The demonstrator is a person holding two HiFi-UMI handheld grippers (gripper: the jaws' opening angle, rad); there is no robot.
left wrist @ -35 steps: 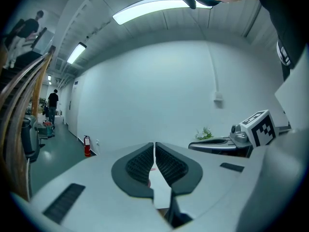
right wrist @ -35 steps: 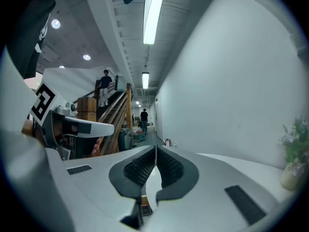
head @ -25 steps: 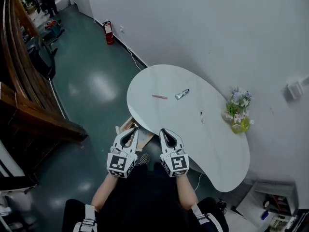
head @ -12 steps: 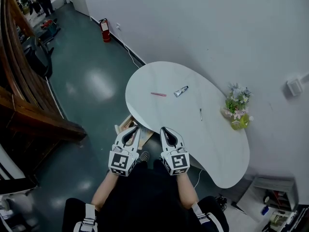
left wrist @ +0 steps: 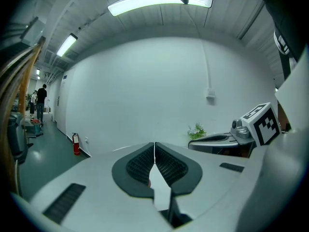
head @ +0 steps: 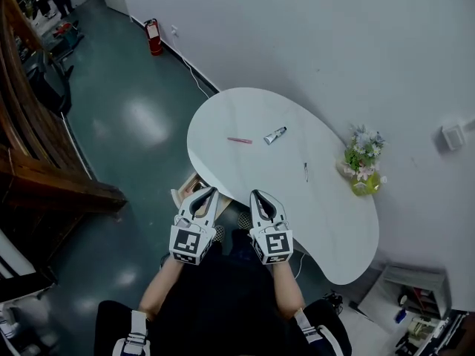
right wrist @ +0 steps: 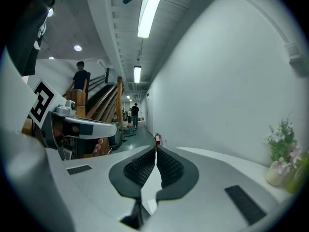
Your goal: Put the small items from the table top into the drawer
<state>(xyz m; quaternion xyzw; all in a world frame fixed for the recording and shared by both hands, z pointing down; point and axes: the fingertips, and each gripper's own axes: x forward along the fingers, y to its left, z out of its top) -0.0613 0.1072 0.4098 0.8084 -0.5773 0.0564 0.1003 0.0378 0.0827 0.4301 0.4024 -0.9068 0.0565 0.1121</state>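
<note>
– Three small items on the white table (head: 223, 113)?
– Yes: a pink pen (head: 240, 140), a silver tube (head: 274, 135) just beside it, and a dark stick (head: 305, 172) nearer the flower vase (head: 363, 170).
– And the tools?
– The left gripper (head: 208, 193) and right gripper (head: 258, 196) are both closed on nothing. They sit at the near edge, well apart from the items.
– The drawer?
– A wooden drawer (head: 187, 189) peeks out below the table's left edge.

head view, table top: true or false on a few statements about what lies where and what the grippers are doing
1. The left gripper and right gripper are both shut and empty. True.
2. The pink pen lies left of the tube in the head view. True.
3. The flower vase stands at the middle of the table. False: it stands at the right edge, by the wall.
4. The tube sits between the left gripper's jaws. False: it lies on the table, clear of both grippers.
</note>
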